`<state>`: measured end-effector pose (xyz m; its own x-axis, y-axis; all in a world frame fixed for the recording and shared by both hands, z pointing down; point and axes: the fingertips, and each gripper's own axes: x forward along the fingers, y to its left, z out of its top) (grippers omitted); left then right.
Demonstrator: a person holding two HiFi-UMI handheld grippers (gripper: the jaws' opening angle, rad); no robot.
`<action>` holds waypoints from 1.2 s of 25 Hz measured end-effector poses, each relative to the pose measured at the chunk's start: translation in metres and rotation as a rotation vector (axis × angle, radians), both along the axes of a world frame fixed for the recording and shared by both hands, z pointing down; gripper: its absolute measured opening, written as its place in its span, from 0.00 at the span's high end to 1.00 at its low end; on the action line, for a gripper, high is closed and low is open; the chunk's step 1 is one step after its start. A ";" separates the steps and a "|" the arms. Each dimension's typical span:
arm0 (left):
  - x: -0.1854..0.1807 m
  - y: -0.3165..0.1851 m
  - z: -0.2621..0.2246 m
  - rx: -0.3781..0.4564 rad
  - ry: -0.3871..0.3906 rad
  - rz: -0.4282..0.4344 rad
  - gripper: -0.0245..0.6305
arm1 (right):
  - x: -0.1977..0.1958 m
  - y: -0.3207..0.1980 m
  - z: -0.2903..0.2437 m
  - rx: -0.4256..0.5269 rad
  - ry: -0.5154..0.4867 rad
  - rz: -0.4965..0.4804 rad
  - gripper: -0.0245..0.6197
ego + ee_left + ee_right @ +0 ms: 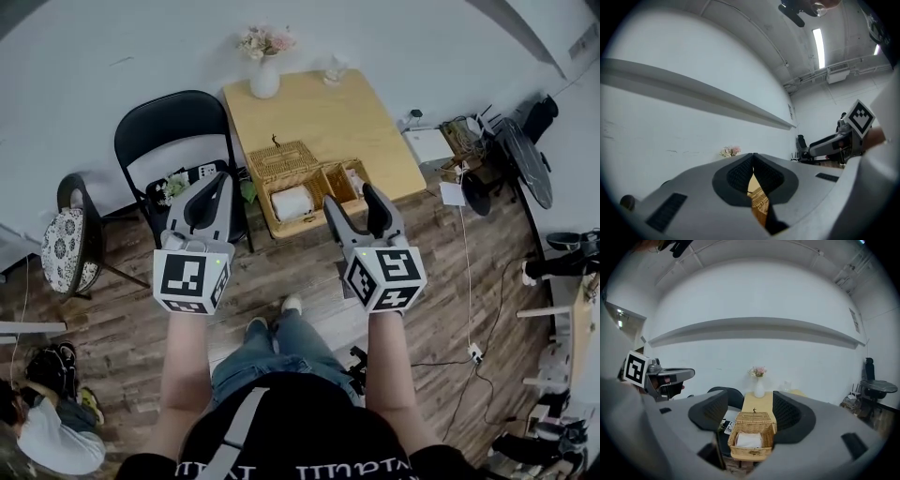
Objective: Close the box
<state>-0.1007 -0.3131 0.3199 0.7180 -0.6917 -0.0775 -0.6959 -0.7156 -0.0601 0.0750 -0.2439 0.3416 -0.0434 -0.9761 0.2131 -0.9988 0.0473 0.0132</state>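
Wicker box [283,159] sits open, left tool [753,158] pinched together, right tool [350,197] spread, empty

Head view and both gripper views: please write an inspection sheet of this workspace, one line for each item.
Surface: wooden table against the white wall.
Job's things: wicker box at the table's near edge, lid open, white item inside.
Clutter: vase of flowers at the far edge.
Grippers: left gripper shut, empty; right gripper open, empty; neither touches the box.
Cables: white cable on the floor, right side.
Surroundings: black chair, cushioned stool, wood floor.
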 end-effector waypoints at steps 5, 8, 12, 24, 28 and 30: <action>0.012 -0.016 0.010 -0.015 -0.020 -0.001 0.94 | 0.013 -0.026 0.017 -0.055 -0.030 -0.059 0.51; 0.018 -0.026 0.016 -0.019 -0.041 -0.014 0.94 | 0.026 -0.047 0.030 -0.096 -0.060 -0.064 0.51; 0.017 -0.054 0.027 -0.046 -0.040 -0.079 0.94 | 0.044 -0.084 0.050 -0.168 -0.061 -0.087 0.51; 0.043 -0.137 0.047 -0.105 -0.070 -0.290 0.94 | 0.080 -0.214 0.149 -0.506 -0.070 -0.369 0.61; 0.038 -0.160 0.052 -0.130 -0.060 -0.378 0.94 | 0.090 -0.246 0.180 -0.625 -0.083 -0.439 0.61; 0.038 -0.168 0.056 -0.144 -0.056 -0.417 0.94 | 0.093 -0.259 0.194 -0.678 -0.094 -0.478 0.61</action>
<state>-0.0630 -0.4806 0.3760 0.3760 -0.9238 0.0716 -0.9252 -0.3786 -0.0261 0.1679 -0.5024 0.5355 -0.4676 -0.5092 0.7225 -0.8644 0.4342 -0.2534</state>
